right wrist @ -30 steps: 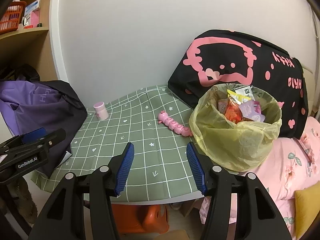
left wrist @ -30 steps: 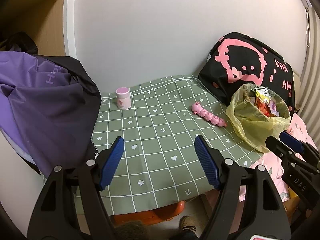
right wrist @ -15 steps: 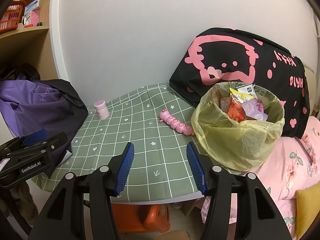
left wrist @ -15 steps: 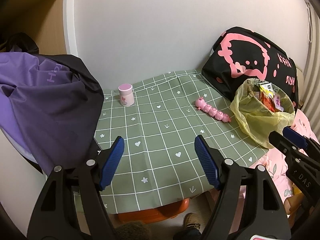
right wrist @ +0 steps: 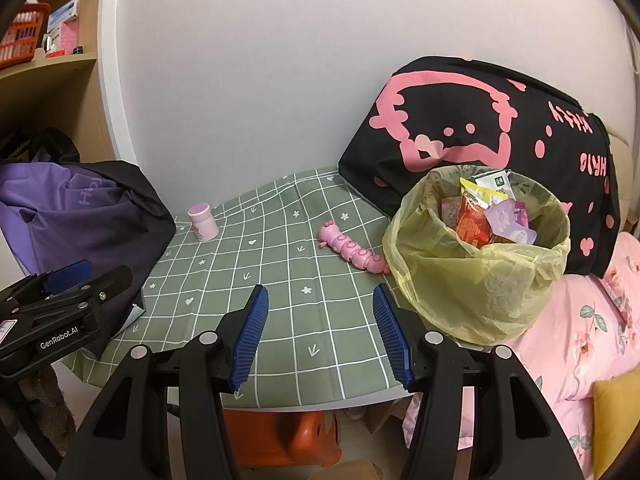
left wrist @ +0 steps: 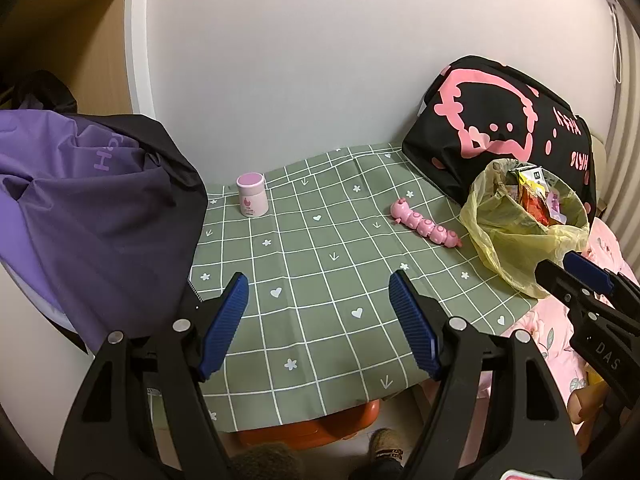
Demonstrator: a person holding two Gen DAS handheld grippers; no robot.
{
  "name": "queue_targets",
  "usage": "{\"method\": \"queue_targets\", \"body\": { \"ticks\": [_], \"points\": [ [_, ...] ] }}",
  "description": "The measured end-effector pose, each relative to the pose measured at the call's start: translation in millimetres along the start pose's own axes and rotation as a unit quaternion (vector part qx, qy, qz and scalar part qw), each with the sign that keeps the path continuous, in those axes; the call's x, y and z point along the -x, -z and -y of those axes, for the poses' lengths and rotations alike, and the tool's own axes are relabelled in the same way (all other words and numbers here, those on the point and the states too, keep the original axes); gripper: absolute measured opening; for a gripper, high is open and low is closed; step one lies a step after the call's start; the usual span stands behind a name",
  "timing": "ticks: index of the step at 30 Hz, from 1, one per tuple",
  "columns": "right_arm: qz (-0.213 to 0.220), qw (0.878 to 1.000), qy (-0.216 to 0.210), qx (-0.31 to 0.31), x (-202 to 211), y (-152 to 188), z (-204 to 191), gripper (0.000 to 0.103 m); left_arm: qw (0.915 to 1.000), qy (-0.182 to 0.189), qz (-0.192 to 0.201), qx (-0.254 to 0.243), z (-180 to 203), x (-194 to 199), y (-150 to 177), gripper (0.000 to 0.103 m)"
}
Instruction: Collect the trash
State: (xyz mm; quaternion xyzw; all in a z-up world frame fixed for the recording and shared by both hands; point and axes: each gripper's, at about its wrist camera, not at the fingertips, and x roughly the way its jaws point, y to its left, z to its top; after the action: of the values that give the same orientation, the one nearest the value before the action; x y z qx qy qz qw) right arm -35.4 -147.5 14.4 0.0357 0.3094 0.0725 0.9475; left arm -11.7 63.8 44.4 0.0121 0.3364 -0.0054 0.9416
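Note:
A bin lined with a yellow bag (right wrist: 476,276) stands at the table's right edge, filled with wrappers (right wrist: 484,216); it also shows in the left wrist view (left wrist: 520,232). My left gripper (left wrist: 318,304) is open and empty above the table's front edge. My right gripper (right wrist: 320,320) is open and empty, just left of the bin. A pink caterpillar toy (left wrist: 424,226) and a small pink jar (left wrist: 251,195) lie on the green checked tablecloth (left wrist: 320,280).
A purple and black jacket (left wrist: 88,216) drapes over the table's left side. A black cushion with a pink cat print (right wrist: 480,132) leans on the wall behind the bin. Pink bedding (right wrist: 580,340) lies at right. An orange stool (right wrist: 304,436) sits under the table.
Both grippers have drawn back and up a little from the table, so the table and the bin look smaller and farther. Both stay open and empty.

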Motion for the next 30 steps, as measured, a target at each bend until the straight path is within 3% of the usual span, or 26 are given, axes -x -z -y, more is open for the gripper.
{"method": "queue_targets", "body": {
  "ticks": [30],
  "points": [
    [-0.002,1.000,0.005,-0.010,4.5,3.2,8.3,0.051,0.9999,0.009,-0.004,-0.013,5.0,-0.4,2.3,0.069]
  ]
}}
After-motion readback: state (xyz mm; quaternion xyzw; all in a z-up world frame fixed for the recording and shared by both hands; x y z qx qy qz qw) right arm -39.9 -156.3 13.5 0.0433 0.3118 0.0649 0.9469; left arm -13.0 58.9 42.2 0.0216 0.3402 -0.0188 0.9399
